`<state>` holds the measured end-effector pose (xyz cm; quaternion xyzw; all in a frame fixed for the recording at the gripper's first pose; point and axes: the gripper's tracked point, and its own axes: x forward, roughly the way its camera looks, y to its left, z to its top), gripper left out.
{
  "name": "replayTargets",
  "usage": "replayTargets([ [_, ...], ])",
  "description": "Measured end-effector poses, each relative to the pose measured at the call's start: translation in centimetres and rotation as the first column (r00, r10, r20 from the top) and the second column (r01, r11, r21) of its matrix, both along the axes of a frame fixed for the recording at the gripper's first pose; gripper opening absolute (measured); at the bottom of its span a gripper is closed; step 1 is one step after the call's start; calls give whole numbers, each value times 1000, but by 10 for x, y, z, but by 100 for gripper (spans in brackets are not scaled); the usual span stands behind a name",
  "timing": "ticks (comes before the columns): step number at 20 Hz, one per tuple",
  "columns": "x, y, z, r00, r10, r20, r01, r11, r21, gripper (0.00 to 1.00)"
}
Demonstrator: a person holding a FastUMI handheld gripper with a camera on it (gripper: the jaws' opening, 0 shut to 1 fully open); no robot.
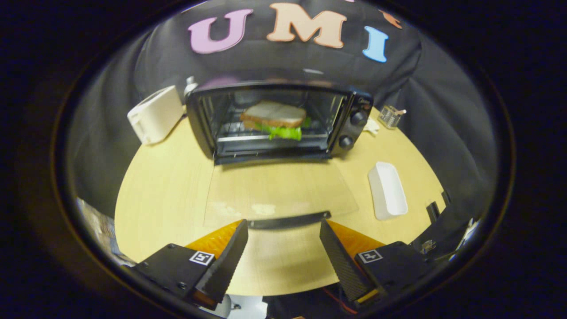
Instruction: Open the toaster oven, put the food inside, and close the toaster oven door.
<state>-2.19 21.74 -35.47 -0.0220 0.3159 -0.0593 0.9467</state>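
A black toaster oven [350, 119] stands at the far side of the round wooden table. Its glass door [279, 188] is folded down flat toward me, and the door's dark handle [288, 220] lies just ahead of my fingertips. On the wire rack inside rests a sandwich [274, 118] of white bread with green lettuce. My gripper [283, 230] is open, its two fingers wide apart on either side of the handle's ends, with nothing between them.
A white toaster [155, 114] stands left of the oven. A white rectangular tray [387, 189] lies on the table to the right. A small clear container [390, 116] sits beyond the oven's right side. The table's near edge [274, 290] curves below my fingers.
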Motion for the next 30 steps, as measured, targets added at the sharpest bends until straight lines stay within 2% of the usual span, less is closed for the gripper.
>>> replayTargets([
  [3,-9,4,-30,997,36,-66,-37,999,-9,100],
  [5,0,11,-43,996,60,-64,-59,998,9,100],
  [12,20,21,-67,994,73,-83,-74,997,-11,100],
  [16,37,20,-53,997,57,-50,-59,998,-25,100],
  [23,36,16,-42,997,48,-68,-53,996,-73,99],
  [27,34,16,-7,999,46,-17,-48,993,-108,99],
  [30,42,17,32,996,63,68,-53,990,-133,99],
])
